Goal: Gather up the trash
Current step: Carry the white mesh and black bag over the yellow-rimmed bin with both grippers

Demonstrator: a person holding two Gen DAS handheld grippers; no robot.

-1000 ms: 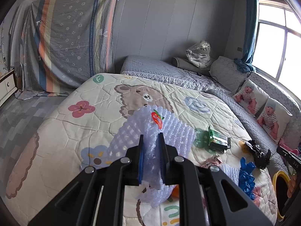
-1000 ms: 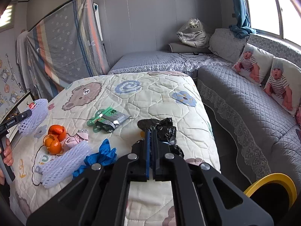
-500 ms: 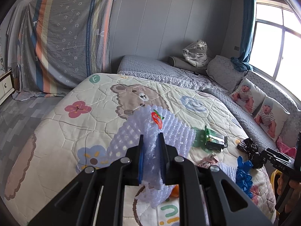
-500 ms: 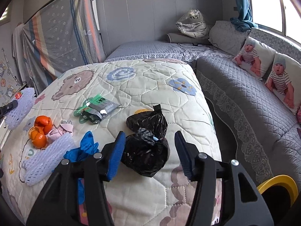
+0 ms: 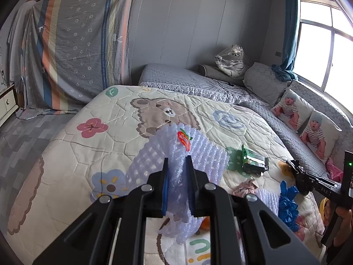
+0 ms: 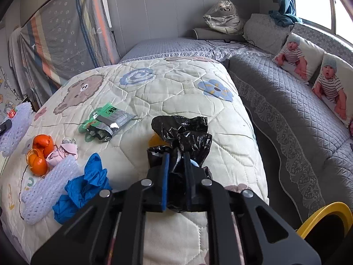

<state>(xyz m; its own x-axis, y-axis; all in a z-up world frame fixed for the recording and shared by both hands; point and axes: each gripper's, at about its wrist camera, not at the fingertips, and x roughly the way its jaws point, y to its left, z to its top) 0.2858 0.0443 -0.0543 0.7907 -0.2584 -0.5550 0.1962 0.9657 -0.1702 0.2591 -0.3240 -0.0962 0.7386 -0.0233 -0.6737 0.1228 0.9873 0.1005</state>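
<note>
My left gripper is shut on a white foam fruit net with a red sticker and holds it above the quilted bed. My right gripper is lower at the bed's right side. Its jaws are closing, and a crumpled black plastic bag is squeezed between the blue pads. On the quilt lie a green snack wrapper, orange peels, a pink scrap, a second foam net and a blue glove.
A yellow-rimmed bin stands on the floor at the lower right, beside the bed. A grey quilted bench with baby-print cushions runs along the right under the window. A striped sheet hangs at the back left.
My right gripper opened, sank over the black bag and closed on it. The left gripper kept still with the foam net in it.
</note>
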